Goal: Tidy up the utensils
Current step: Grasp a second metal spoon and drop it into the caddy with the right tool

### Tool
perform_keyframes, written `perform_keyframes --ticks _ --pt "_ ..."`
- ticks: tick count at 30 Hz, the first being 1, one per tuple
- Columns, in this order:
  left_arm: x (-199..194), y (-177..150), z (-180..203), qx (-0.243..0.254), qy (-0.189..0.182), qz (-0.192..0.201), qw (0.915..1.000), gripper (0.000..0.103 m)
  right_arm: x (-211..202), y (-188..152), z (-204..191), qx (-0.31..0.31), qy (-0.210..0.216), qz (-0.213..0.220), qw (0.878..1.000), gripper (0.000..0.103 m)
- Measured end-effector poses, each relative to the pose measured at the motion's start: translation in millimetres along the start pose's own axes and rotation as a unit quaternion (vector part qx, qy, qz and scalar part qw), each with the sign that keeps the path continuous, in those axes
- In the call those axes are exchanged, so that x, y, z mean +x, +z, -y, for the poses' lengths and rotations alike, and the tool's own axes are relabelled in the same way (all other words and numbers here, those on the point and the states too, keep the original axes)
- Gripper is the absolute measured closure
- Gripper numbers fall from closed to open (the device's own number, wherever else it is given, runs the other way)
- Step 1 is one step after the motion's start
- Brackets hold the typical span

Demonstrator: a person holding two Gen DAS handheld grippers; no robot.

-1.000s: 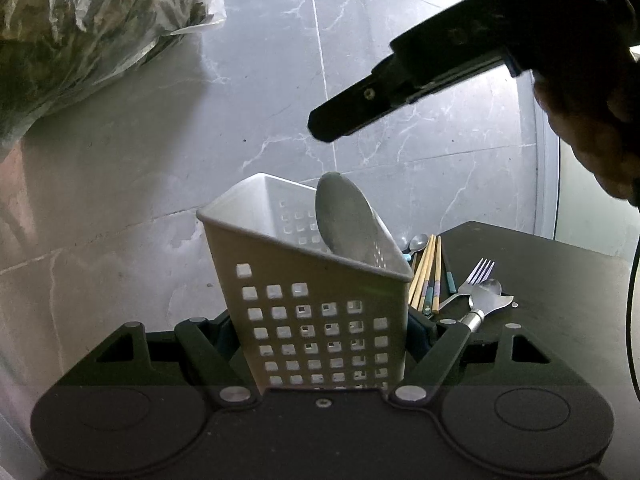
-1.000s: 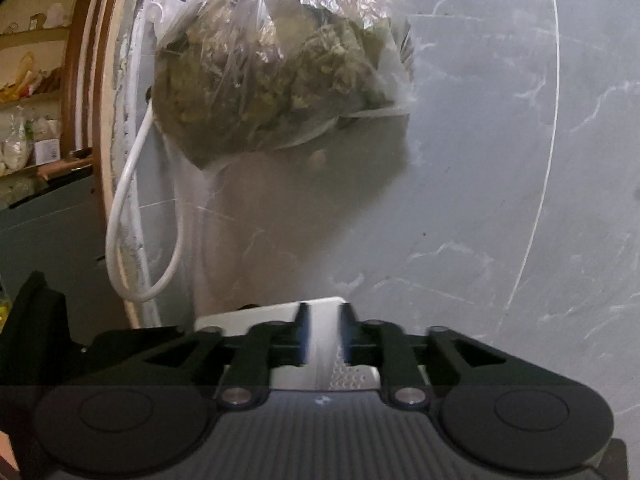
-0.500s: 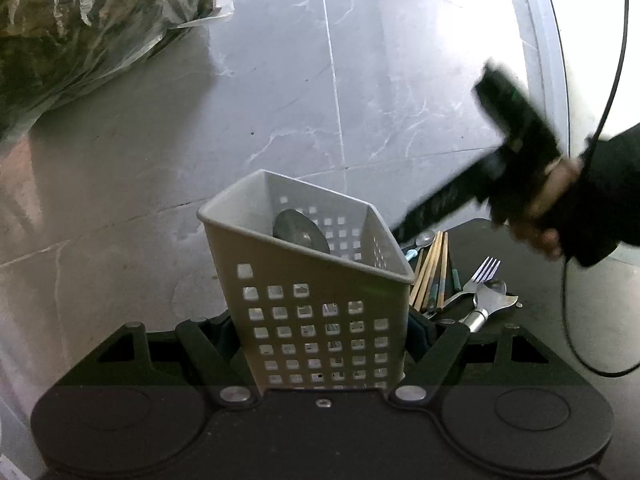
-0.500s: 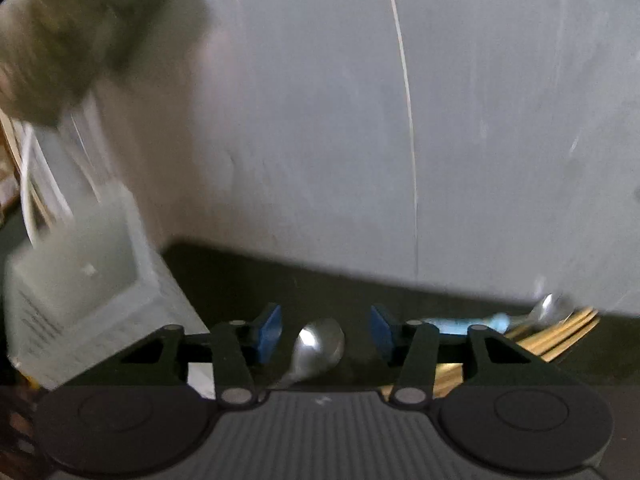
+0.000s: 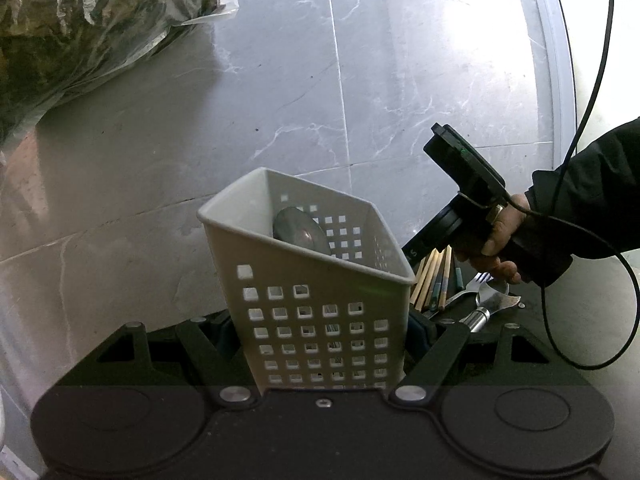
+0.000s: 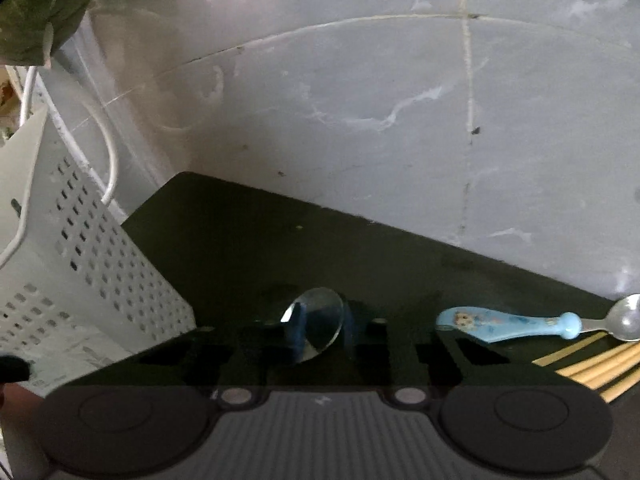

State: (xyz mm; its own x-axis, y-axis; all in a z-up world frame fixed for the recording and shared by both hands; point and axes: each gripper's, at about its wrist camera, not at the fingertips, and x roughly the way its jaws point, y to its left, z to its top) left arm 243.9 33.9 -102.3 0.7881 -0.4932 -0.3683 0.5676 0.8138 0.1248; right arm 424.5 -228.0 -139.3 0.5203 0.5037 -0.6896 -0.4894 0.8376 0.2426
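My left gripper (image 5: pixel 320 332) is shut on the white perforated utensil caddy (image 5: pixel 316 296) and holds it tilted. A metal spoon (image 5: pixel 300 232) stands inside the caddy, bowl up. My right gripper (image 6: pixel 320 336) is open low over the dark table, with a metal spoon (image 6: pixel 320 320) lying between its fingers. It shows in the left wrist view (image 5: pixel 452 224) behind the caddy, over the utensil pile. The caddy also shows at the left of the right wrist view (image 6: pixel 80 272).
On the dark table (image 6: pixel 280 240) lie wooden chopsticks (image 5: pixel 432 276), a fork (image 5: pixel 476 284), a dark-handled metal utensil (image 5: pixel 488 304) and a blue-handled child's spoon (image 6: pixel 520 324). A plastic bag of greens (image 5: pixel 80 20) hangs upper left on the grey marble wall. A white cable (image 6: pixel 108 160) hangs nearby.
The right gripper let the spoon drop into the caddy, opened, and swung down right to the utensil pile. It now straddles another spoon. The caddy stayed in my left gripper.
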Motion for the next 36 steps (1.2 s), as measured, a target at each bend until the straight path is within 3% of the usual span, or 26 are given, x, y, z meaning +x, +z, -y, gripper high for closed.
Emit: perform_keyframes --ticks 7,16,22,28,32,36 --pt "-0.5 -0.5 0.0 -0.001 0.000 0.002 1.0000 0.025 -20.7 -6.4 -5.2 0.027 0.003 0.044 0.999 0.100" --pt "-1.2 -3.2 -0.5 0.000 -0.003 0.007 1.0000 0.025 -106.7 -12.2 -55.4 0.004 -0.072 0.141 0.987 0.103" --pt "-2.4 -5.3 -2.7 -0.004 -0.008 0.011 0.9999 0.025 -171.1 -5.2 -95.3 -0.030 -0.122 0.225 0.966 0.103" --pt "-3.0 -6.1 -4.5 -0.004 -0.013 0.013 0.9998 0.025 -220.3 11.0 -133.3 -0.052 -0.151 0.320 0.934 0.103" --pt "-2.9 -6.4 -4.9 -0.006 -0.016 0.013 0.9998 0.026 -213.3 25.0 -160.5 -0.071 -0.161 0.364 0.915 0.103" --pt "-2.3 -6.2 -5.4 -0.010 -0.018 0.012 0.9997 0.026 -192.7 22.1 -176.9 -0.094 -0.160 0.360 0.914 0.103"
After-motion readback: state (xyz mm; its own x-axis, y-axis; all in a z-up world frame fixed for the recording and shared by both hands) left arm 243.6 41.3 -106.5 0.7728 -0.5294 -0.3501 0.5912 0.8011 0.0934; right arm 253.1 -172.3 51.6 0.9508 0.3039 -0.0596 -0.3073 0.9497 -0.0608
